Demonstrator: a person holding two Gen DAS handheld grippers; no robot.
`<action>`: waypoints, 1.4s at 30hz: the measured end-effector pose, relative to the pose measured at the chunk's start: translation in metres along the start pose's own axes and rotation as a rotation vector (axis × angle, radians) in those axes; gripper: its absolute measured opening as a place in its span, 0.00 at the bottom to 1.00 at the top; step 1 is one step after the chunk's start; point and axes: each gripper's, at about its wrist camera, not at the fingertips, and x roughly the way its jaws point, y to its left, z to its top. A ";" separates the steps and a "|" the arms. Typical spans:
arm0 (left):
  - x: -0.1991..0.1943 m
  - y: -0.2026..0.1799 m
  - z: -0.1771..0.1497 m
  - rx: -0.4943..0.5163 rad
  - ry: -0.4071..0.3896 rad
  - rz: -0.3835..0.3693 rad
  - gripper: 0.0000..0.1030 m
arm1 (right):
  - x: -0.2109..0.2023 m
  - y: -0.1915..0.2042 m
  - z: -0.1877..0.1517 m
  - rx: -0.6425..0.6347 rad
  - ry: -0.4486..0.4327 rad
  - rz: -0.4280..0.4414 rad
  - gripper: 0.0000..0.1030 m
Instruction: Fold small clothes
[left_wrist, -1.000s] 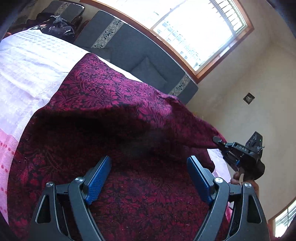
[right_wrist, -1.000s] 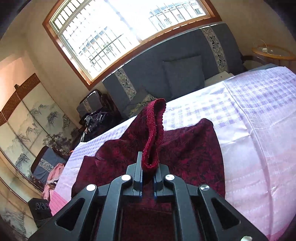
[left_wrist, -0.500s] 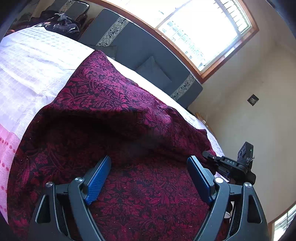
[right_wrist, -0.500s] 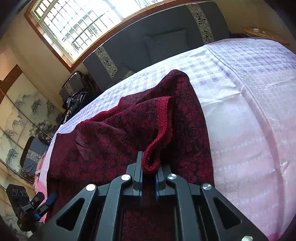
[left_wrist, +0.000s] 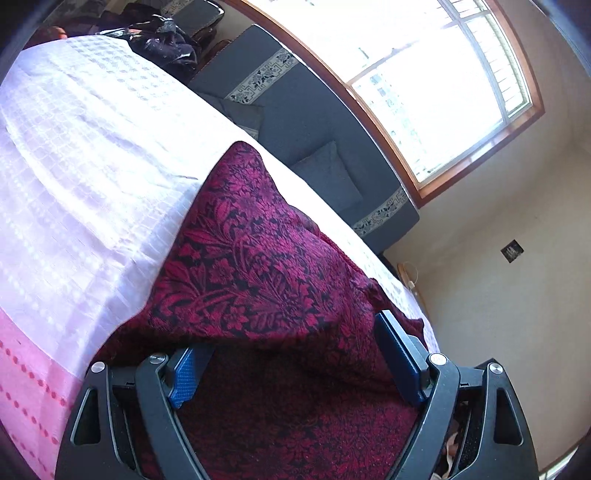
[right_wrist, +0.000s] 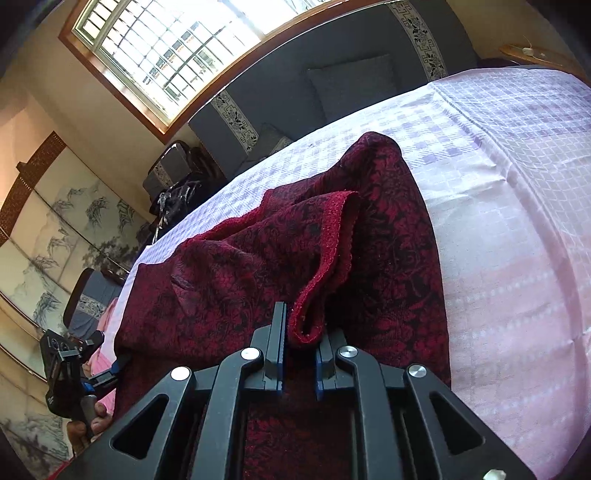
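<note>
No text, label, brand or number can be read in either view. The left gripper, seen at the near left of the right wrist view, bears only small pale marks, too blurred to make out.

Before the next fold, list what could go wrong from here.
1. The right gripper has just been opening; the red hem between its fingers looks loose and may flop open, leaving a crooked fold.
2. The open left gripper has the garment draped over one finger; withdrawing could drag the cloth.
</note>
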 end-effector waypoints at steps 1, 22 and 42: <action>-0.001 0.003 0.002 -0.002 -0.011 0.014 0.75 | 0.000 0.000 0.000 -0.001 0.004 0.024 0.14; -0.048 0.004 -0.016 0.028 0.073 0.178 0.74 | -0.052 -0.001 -0.002 0.059 -0.031 -0.025 0.27; -0.234 0.004 -0.149 0.303 0.174 0.118 0.81 | -0.236 -0.025 -0.240 0.032 0.039 0.007 0.52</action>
